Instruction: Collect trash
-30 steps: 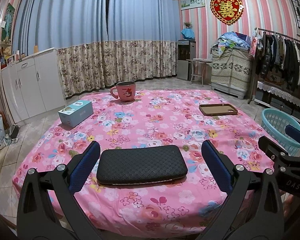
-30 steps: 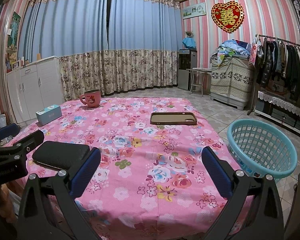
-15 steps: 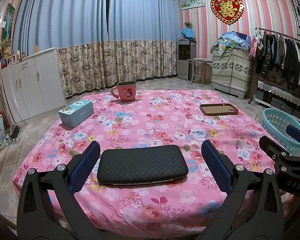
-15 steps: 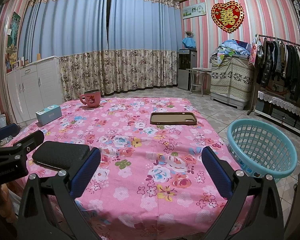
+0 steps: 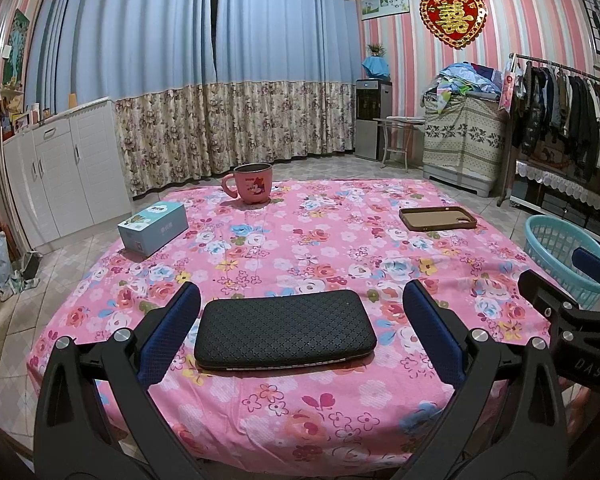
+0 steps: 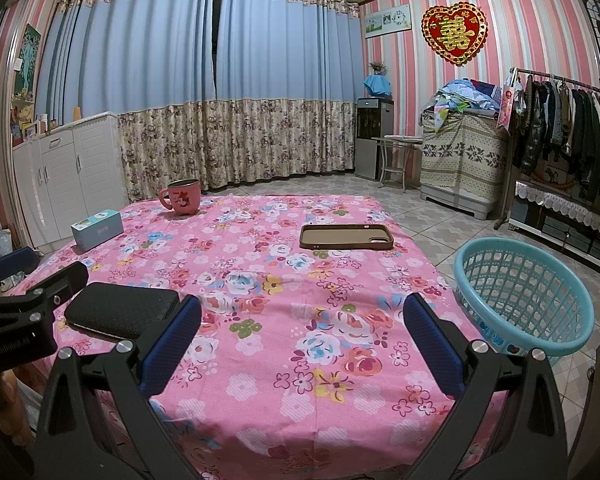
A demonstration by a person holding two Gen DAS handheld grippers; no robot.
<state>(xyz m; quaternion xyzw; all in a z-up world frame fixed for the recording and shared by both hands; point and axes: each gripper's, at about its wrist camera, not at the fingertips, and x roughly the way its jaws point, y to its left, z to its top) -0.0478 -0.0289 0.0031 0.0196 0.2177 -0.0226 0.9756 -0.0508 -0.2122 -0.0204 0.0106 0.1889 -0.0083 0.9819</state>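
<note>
So there's this flat black textured rectangular case (image 5: 285, 328) lying low centre in the left view on the pink floral tablecloth (image 5: 300, 248), long axis running left-right. Left gripper (image 5: 300, 320) is spread wide around it, not touching. Right gripper (image 6: 300, 332) is spread too, holding nothing.

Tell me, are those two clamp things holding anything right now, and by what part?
Nothing is held. The left gripper stands open with the black textured case lying between its fingers, untouched. The right gripper is open over bare tablecloth.

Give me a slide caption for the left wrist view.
Open left hand-held gripper straddling a black textured case on the pink floral tablecloth, turquoise basket at right.
</note>
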